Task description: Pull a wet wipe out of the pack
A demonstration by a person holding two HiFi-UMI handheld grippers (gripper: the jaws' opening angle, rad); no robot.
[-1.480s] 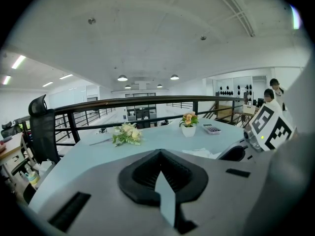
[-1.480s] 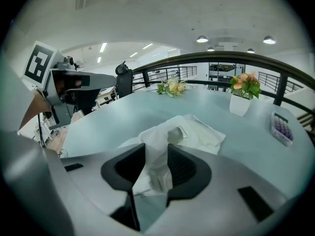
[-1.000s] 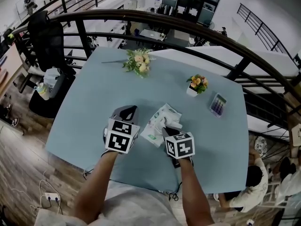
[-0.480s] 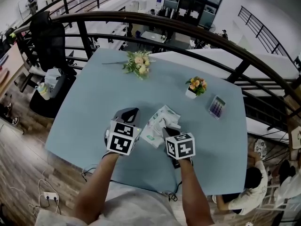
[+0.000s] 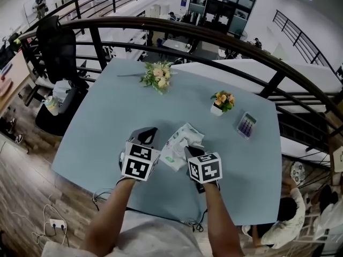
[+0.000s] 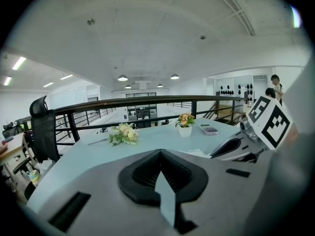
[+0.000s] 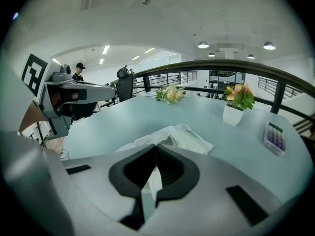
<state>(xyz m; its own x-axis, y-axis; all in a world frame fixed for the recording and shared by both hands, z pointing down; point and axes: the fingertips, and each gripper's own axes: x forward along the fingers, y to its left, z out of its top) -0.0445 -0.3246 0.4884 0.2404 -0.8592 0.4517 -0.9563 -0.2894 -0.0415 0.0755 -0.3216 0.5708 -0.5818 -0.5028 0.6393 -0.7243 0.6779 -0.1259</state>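
Note:
The wet wipe pack [image 5: 172,150], white with green print, lies on the pale blue table [image 5: 107,116] just ahead of both grippers. A crumpled white wipe [image 5: 192,138] rises from its far end. My right gripper [image 5: 191,151] is shut on the near part of that wipe [image 7: 184,134], and a white strip shows in the slit behind its tips [image 7: 156,145]. My left gripper [image 5: 146,134] hovers left of the pack, jaws shut with nothing between them [image 6: 158,151]. The pack's opening is hidden under the wipe.
A flower bunch [image 5: 157,74] lies at the table's far side. A small potted flower [image 5: 221,101] and a calculator [image 5: 246,125] stand at the right. A dark curved railing [image 5: 225,36] runs behind the table. The near table edge [image 5: 161,205] is under my forearms.

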